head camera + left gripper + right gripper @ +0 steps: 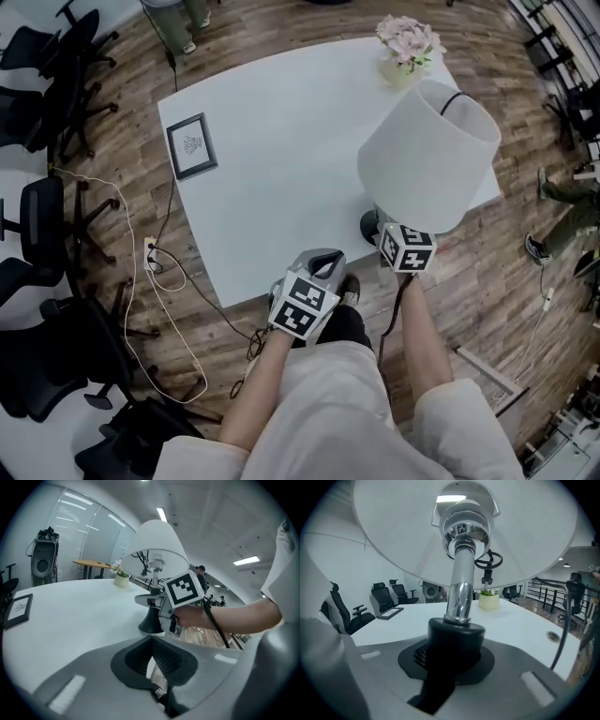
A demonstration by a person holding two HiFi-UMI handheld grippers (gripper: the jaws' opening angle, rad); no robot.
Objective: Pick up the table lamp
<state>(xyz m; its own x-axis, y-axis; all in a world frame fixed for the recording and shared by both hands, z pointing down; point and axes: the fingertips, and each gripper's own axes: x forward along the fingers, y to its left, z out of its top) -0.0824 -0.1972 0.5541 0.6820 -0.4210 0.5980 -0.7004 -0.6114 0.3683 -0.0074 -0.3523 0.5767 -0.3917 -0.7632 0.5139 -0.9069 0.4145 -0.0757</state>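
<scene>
— Two grippers listed. State of the right gripper [392,234]?

— Item one: its fingers are clamped on the black neck of the table lamp [427,155], just above the flared base. The right gripper view shows the chrome stem [459,588] rising straight out of the grip into the white shade [393,531].

— Position of the lamp?

— At the near edge of the desk [281,178], toward the near right corner. In the left gripper view the black base [149,623] sits on the white top, with the lamp upright.

— Item two, the left gripper [323,264]?

— Held just off the near edge, to the left of the lamp and apart from it. Its fingers [164,656] are drawn close, with only a thin slit between them and nothing held. That same view looks across at the right gripper [150,601] on the lamp.

— Other stock on the desk?

— One dark picture frame [191,145] lying flat by the left edge. One pot of pale pink flowers [409,47] at the far right corner, just beyond the shade.

— Off the desk?

— Several black office chairs [47,66] to the left, and a white cable [141,272] looped on the wood floor.
</scene>
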